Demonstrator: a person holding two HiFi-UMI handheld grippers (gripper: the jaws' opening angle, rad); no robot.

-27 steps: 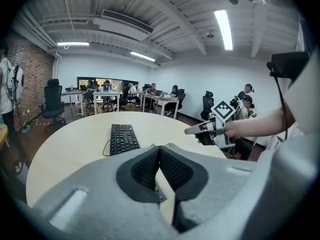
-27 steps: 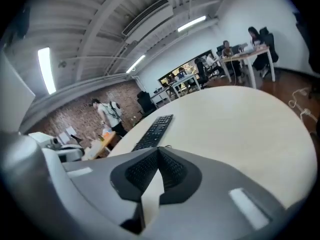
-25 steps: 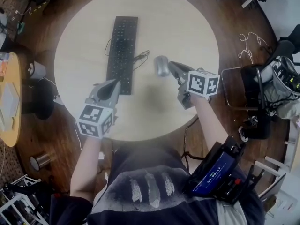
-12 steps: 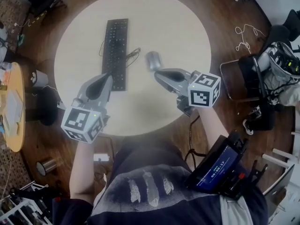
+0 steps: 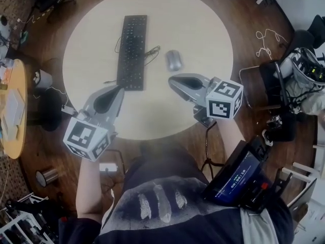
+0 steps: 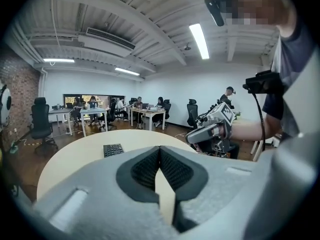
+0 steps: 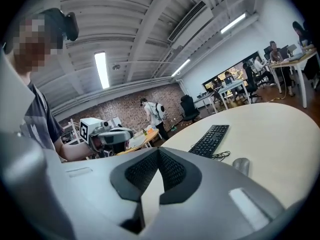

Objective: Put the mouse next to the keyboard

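In the left gripper view, only 1 end of the keyboard (image 6: 113, 149) shows; the rest lies behind the gripper's own grey body. In the right gripper view the keyboard shows whole, but the lower part of the mouse (image 7: 241, 165) is cut off by that gripper's body. A thin dark cable (image 5: 152, 55) loops on the table (image 5: 203, 29) right of the keyboard. I cannot tell whether it belongs to the keyboard or to the mouse. A dark device (image 5: 236, 179) with a lit screen sits at the person's right side, away from the keyboard, and its print is too small to read.

By count there are 1 keyboard, 1 mouse, 1 round table and 2 grippers, each with 1 marker cube.

The mouse lies on the table to the right of the keyboard, level with its nearer half. It is apart from the keyboard, with the cable loop between them.

The left gripper (image 5: 118, 89) has its fingers pressed together with nothing between them, and its tips are just beside the keyboard's near end. The right gripper (image 5: 172, 80) also has its fingers pressed together and holds nothing. It is right of the keyboard's near end and on the person's side of the mouse, not touching it.
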